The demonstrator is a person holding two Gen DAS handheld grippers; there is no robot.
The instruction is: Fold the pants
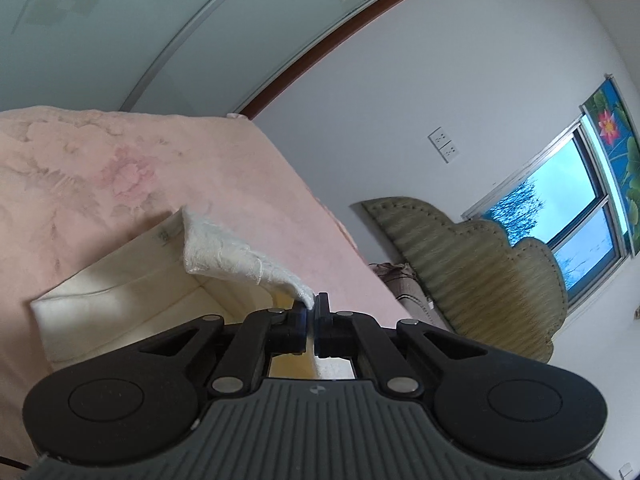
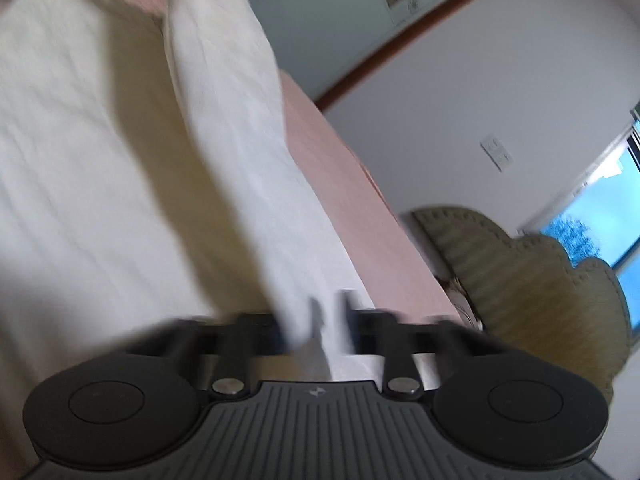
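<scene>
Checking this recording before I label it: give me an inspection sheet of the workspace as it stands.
Surface: pink floral bedspread, mostly bare.
Job's things: cream pants lying flat, one edge lifted off the bed.
Clutter: nothing seen.
Grippers: left gripper shut on a pants corner; right gripper blurred, shut on the raised pants edge.
Cables: thin dark cable at the lower left of the left wrist view.
Surroundings: white wall, wall sockets, olive headboard, window, flowered curtain.

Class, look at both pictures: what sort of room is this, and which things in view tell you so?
Most likely a bedroom at home: a pink bedspread covers a bed, a padded headboard leans on the wall under the window, and cream pants lie on the bed.
</scene>
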